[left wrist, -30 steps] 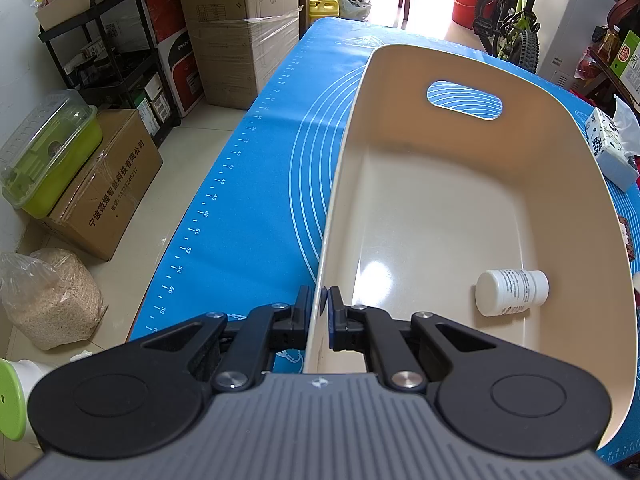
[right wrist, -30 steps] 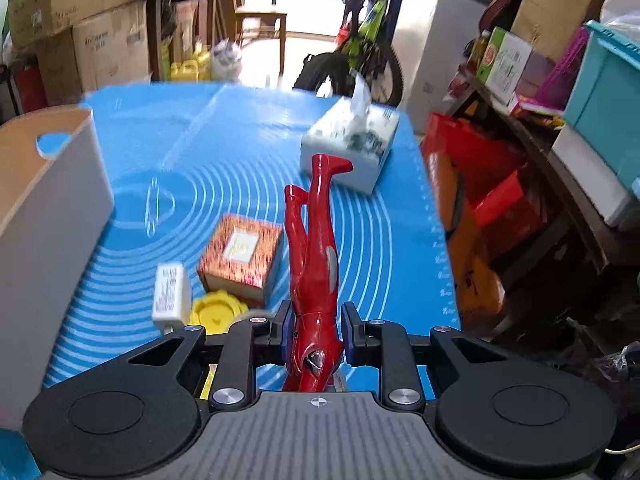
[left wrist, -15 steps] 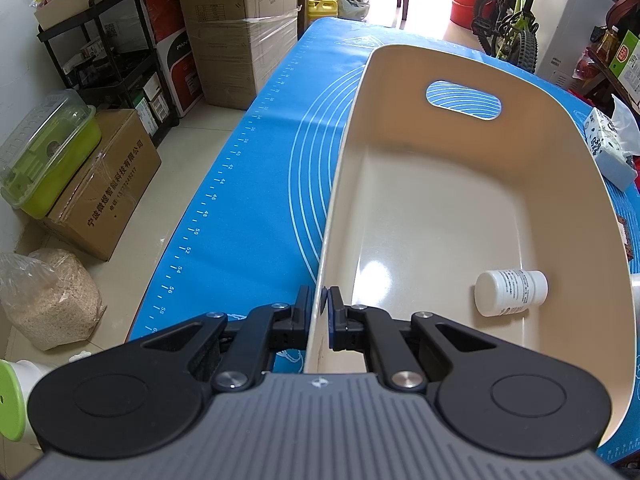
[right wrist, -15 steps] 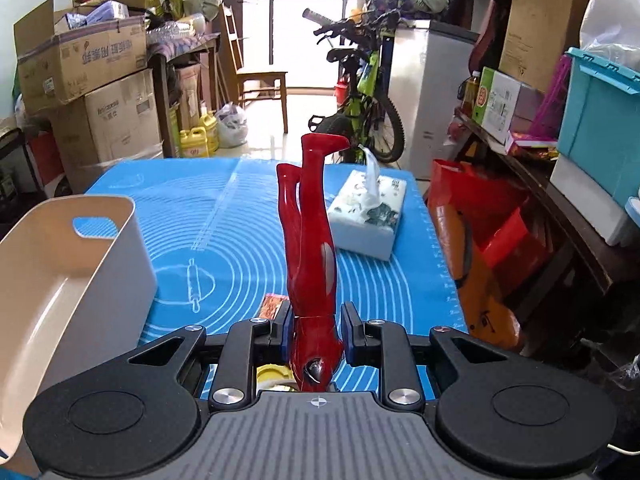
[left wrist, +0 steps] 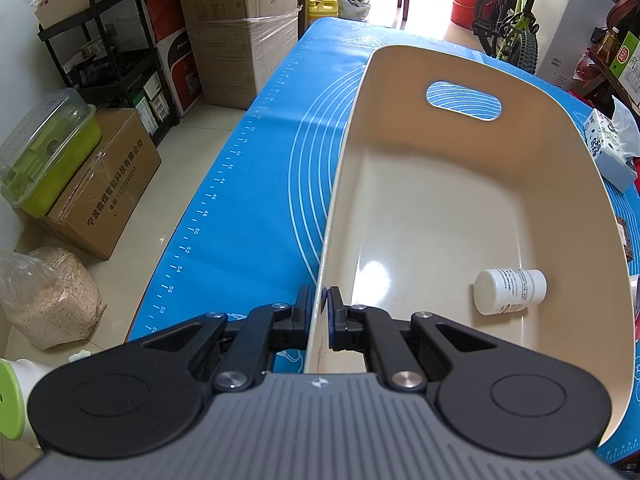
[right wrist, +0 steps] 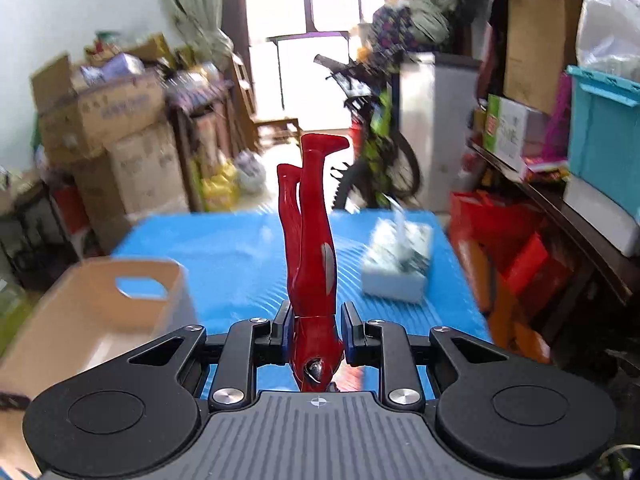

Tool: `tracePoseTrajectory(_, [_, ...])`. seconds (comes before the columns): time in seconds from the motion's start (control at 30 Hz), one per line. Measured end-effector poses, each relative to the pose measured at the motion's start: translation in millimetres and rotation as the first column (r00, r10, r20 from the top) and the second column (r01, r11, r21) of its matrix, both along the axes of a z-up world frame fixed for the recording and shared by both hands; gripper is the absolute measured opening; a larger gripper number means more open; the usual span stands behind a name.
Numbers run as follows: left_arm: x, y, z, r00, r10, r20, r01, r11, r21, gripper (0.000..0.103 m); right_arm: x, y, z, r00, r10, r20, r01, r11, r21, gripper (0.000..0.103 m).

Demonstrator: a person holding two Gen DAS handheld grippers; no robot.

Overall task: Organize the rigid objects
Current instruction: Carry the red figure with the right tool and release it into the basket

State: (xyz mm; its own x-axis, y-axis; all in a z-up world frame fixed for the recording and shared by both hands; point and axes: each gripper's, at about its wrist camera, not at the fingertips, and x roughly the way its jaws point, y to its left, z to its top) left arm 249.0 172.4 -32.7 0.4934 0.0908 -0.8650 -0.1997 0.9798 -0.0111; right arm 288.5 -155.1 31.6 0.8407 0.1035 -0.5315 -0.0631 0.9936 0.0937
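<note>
The cream bin (left wrist: 460, 216) is taken as landmark; it stands on the blue mat (left wrist: 256, 200), with an oval handle cut-out in its far wall. The left gripper (left wrist: 319, 312) is seen at the bin's near left wall, its jaws closed onto that wall, one pad outside and one inside. A white pill bottle (left wrist: 509, 290) lies on its side on the bin floor, toward the near right corner, apart from the walls. A tissue box (left wrist: 608, 152) rests on the mat beyond the bin's right rim. The right gripper (right wrist: 316, 330) is held to the right of the bin (right wrist: 100, 312) and above the mat (right wrist: 232, 248); its jaws pinch a red figurine (right wrist: 312, 256) about the upper body, head toward the camera, legs pointing up and away. The right wrist view is motion-blurred, so the height above the mat cannot be judged well; the figurine appears clear of the bin and of the tissue box (right wrist: 396, 268), which sits right of it. Cardboard boxes (left wrist: 236, 20) and a bicycle (left wrist: 508, 24) are noted past the bin's far end.
</note>
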Motion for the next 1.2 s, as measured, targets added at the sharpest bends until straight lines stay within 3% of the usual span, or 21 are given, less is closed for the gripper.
tracePoseTrajectory(0.2, [-1, -2, 0, 1.0, -0.002, 0.002, 0.002, 1.0, 0.003, 0.009, -3, 46, 19, 0.989, 0.128, 0.07, -0.131, 0.991, 0.034, 0.033])
tracePoseTrajectory(0.43, [-2, -3, 0, 1.0, -0.004, 0.007, 0.004, 1.0, 0.004, 0.009, -1, 102, 12, 0.962, 0.268, 0.054, -0.269, 0.963, 0.007, 0.033])
tracePoseTrajectory(0.7, [-2, -3, 0, 1.0, -0.004, 0.008, 0.004, 1.0, 0.007, 0.009, 2, 148, -10, 0.935, 0.352, -0.045, -0.352, 0.936, 0.008, 0.033])
tracePoseTrajectory(1.07, [-2, -2, 1, 1.0, -0.005, 0.008, 0.004, 1.0, 0.01, 0.01, -3, 194, -58, 0.845, 0.449, -0.29, -0.483, 0.874, -0.052, 0.034])
tracePoseTrajectory(1.2, [-2, -1, 1, 1.0, -0.005, 0.008, 0.005, 1.0, 0.011, 0.01, 0, 200, -66, 0.829, 0.446, -0.338, -0.493, 0.867, -0.067, 0.034])
